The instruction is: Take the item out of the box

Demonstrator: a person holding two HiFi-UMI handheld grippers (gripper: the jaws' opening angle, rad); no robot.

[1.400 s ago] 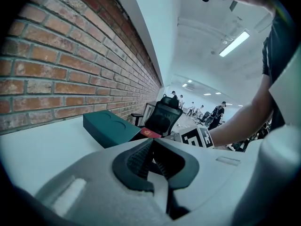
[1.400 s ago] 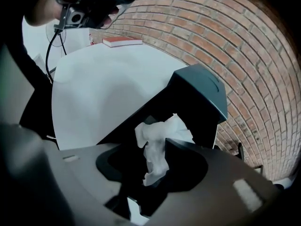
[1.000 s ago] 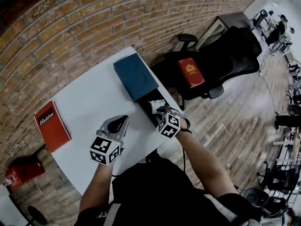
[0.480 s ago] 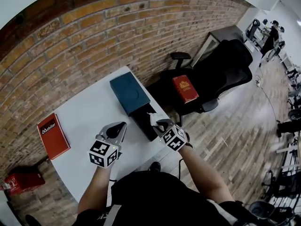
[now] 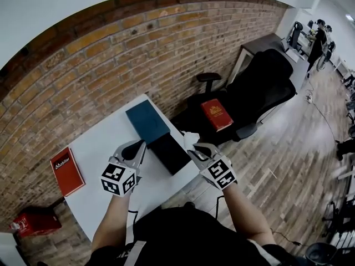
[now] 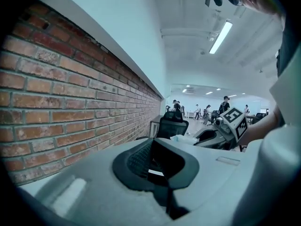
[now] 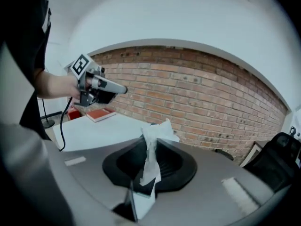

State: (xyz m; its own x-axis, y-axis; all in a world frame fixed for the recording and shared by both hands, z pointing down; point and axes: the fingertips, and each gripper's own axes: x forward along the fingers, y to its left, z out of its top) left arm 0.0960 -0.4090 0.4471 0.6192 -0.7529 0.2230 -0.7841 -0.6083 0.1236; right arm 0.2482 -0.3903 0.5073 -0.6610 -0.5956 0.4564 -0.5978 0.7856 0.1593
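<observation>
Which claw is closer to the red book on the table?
Left. The left claw hovers over the table, between the red book and the box. The right claw, closing on white paper, is past the box.

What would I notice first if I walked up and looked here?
Probably the crumpled white paper sticking up between the closing jaws of the right gripper, held close to the open black box at the table's near edge. After that, the big brick wall running behind the white table.
</observation>
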